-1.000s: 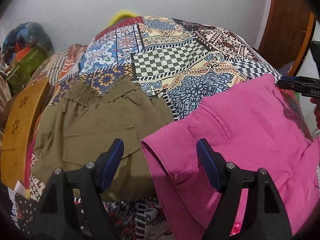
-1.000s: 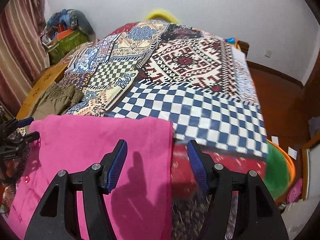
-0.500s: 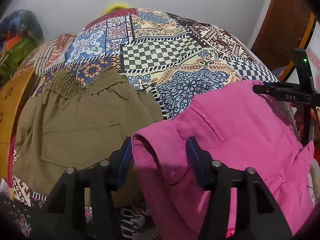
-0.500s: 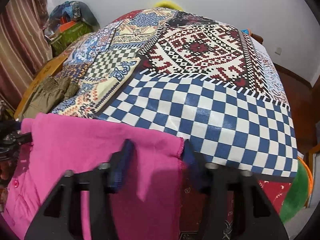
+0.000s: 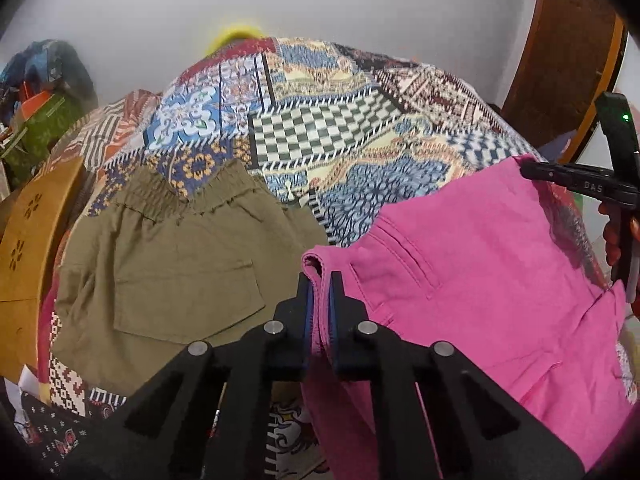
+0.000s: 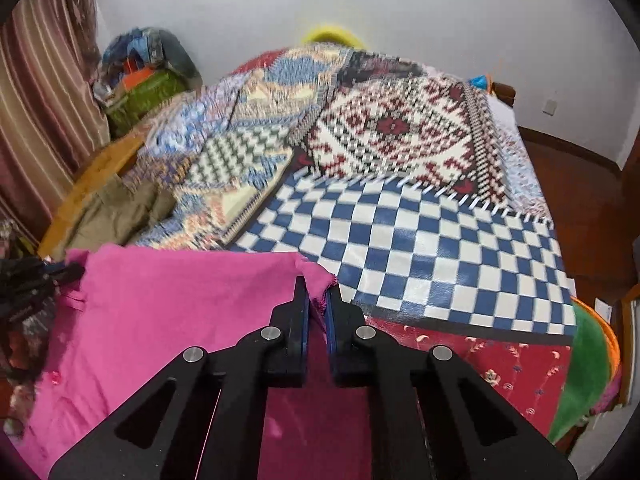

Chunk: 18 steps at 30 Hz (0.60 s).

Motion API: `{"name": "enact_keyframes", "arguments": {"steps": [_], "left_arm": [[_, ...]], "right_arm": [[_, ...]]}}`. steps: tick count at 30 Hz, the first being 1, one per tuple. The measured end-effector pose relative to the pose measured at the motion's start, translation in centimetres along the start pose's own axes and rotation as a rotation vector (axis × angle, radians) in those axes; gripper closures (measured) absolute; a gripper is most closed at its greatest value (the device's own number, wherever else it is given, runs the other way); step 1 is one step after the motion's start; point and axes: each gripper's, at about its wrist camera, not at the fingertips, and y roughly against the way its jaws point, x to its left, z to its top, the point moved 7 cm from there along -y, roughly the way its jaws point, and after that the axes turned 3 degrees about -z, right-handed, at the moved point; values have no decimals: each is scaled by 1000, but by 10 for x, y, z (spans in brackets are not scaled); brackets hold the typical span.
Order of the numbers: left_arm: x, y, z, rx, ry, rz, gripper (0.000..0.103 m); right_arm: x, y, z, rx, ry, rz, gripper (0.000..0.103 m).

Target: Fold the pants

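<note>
Pink pants (image 5: 480,264) lie over the near edge of a bed with a patchwork cover (image 5: 320,132). My left gripper (image 5: 320,280) is shut on the waistband corner of the pink pants. My right gripper (image 6: 317,286) is shut on the far hem corner of the same pants (image 6: 168,312). The right gripper also shows at the right edge of the left wrist view (image 5: 580,184), and the left gripper at the left edge of the right wrist view (image 6: 48,276). The pants hang partly off the bed edge below both grippers.
Folded olive pants (image 5: 168,264) lie on the bed to the left of the pink ones, also in the right wrist view (image 6: 116,212). A curved wooden bed board (image 5: 28,248) is at the left. A pile of bags (image 6: 144,76) stands in the corner. A green basin (image 6: 584,364) sits right.
Both grippers went from open to shut, each closing on a corner of the pink pants. Both moved forward onto the fabric, and the views now blur from motion.
</note>
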Motion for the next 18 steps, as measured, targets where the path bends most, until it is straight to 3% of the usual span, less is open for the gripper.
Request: {"name": "enact_keyframes", "arguments": {"steps": [18], "left_arm": [[-41,117,16,-167,-53,-37,97]], "right_arm": [[30,134,1,-171,12,33,97]]}}
